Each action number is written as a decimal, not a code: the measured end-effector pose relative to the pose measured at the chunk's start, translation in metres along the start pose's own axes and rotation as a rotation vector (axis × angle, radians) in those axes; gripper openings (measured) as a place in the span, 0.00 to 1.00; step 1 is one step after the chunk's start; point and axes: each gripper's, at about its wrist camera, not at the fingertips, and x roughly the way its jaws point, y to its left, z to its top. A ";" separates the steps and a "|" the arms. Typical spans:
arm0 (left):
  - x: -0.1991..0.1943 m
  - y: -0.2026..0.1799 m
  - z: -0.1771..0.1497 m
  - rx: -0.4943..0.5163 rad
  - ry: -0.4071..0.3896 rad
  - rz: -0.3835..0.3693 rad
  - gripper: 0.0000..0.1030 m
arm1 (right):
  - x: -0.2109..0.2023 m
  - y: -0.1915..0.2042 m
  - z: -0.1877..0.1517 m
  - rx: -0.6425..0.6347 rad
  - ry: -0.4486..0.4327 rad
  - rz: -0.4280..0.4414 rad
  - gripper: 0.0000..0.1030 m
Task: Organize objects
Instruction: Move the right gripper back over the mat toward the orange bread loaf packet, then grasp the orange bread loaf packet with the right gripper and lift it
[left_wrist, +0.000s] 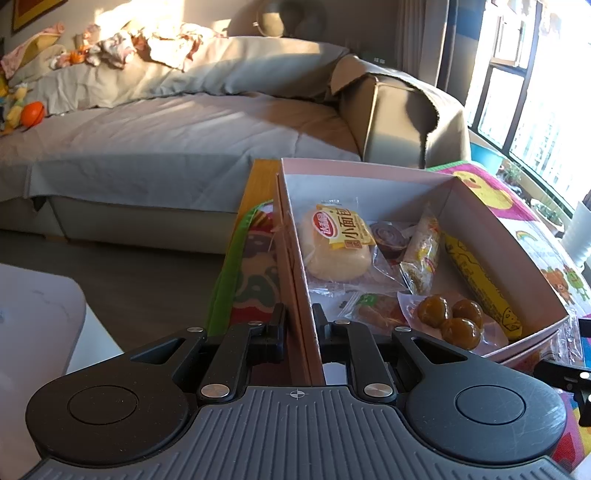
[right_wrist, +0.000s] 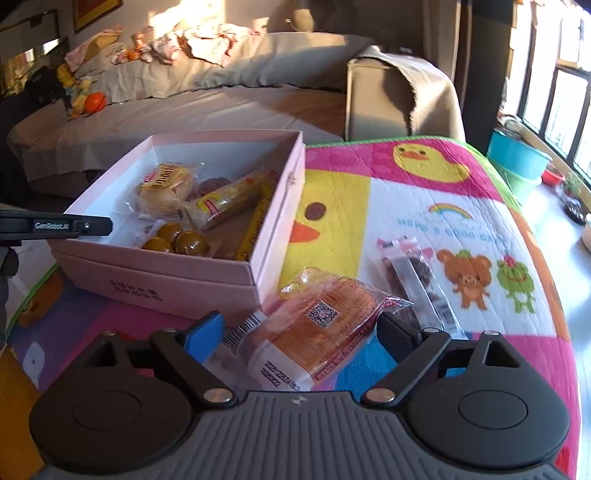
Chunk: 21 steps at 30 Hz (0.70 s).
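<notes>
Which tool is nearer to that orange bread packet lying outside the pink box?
The right. The right tool is open with the orange bread packet between its fingers. The left tool is away at the pink box, clamped on its side wall.

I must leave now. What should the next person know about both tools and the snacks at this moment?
Left tool: shut on the left wall of the pink box, steadying it.
Right tool: open around the orange bread pack on the mat, not yet closed.
Done: bun, sausage, eggs, yellow bar and other small packs lie in the box.
Left: bread pack, dark snack packet beside it, and a barcoded pack under the bread pack.
</notes>
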 end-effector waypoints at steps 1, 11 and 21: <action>0.000 0.000 0.000 0.000 0.000 0.001 0.15 | 0.002 0.000 0.001 -0.002 0.005 0.002 0.91; -0.002 0.000 -0.001 -0.002 -0.001 0.000 0.15 | -0.003 -0.012 -0.003 0.027 0.049 0.002 0.62; -0.002 0.002 -0.003 -0.011 -0.005 -0.006 0.15 | -0.061 -0.007 -0.029 -0.051 0.078 -0.011 0.60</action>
